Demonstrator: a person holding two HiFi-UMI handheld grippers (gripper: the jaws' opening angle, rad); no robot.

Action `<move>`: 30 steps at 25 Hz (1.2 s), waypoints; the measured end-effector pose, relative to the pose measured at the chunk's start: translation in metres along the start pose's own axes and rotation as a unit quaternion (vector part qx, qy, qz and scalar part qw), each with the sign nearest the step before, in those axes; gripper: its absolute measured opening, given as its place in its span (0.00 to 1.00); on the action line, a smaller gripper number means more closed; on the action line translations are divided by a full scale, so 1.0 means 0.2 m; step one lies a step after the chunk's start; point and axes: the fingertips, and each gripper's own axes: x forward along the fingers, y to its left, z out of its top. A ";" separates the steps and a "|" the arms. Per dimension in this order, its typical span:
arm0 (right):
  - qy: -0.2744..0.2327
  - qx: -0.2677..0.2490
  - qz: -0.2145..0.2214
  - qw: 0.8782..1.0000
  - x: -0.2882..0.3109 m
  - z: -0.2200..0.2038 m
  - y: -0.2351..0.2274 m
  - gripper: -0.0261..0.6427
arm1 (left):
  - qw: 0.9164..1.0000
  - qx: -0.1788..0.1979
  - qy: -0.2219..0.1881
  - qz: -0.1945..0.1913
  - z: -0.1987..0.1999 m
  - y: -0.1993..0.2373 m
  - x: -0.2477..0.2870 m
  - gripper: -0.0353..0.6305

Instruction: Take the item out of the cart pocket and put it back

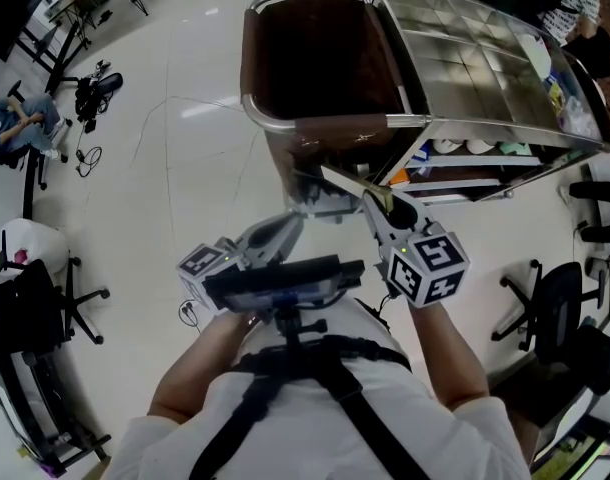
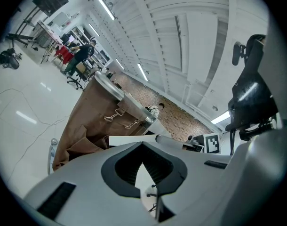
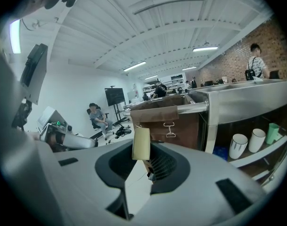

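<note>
Right gripper view shows the right gripper [image 3: 144, 166] clamped on the lower end of a flat, pale yellow pad [image 3: 141, 144]. The pad stands nearly upright out of the jaw tips, so its long axis runs up and down, roughly at right angles to the gripper's reach.

Straight ahead, and slightly to the right in this view, the brown fabric bag [image 3: 181, 126] hangs from the cart's steel rail [image 3: 193, 109]. A metal clip [image 3: 170, 128] hangs on its near face. The pad is clear of the fabric, so it looks to be out of the pocket, with the return still to come. The pocket's mouth can't be made out from here.

In the head view, this gripper points at the bag's near side just below the rail. The left gripper [image 2: 142, 149] sits just beside it to the left, its jaw tips closed together on nothing.

The right gripper is the nearer one and already carries the pad, so the move is probably forward and down. The pad's upright edge would need to be lined up with the pocket opening.
</note>
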 end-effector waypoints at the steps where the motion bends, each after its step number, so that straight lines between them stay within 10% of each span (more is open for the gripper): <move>1: 0.000 0.001 0.001 1.000 0.00 0.00 0.00 0.15 | 1.000 0.000 0.000 0.001 0.00 0.00 0.00 0.04; 30: -0.008 0.003 -0.011 1.000 -0.09 0.01 -0.05 0.15 | 1.000 -0.006 0.001 0.009 0.00 0.04 0.01 0.04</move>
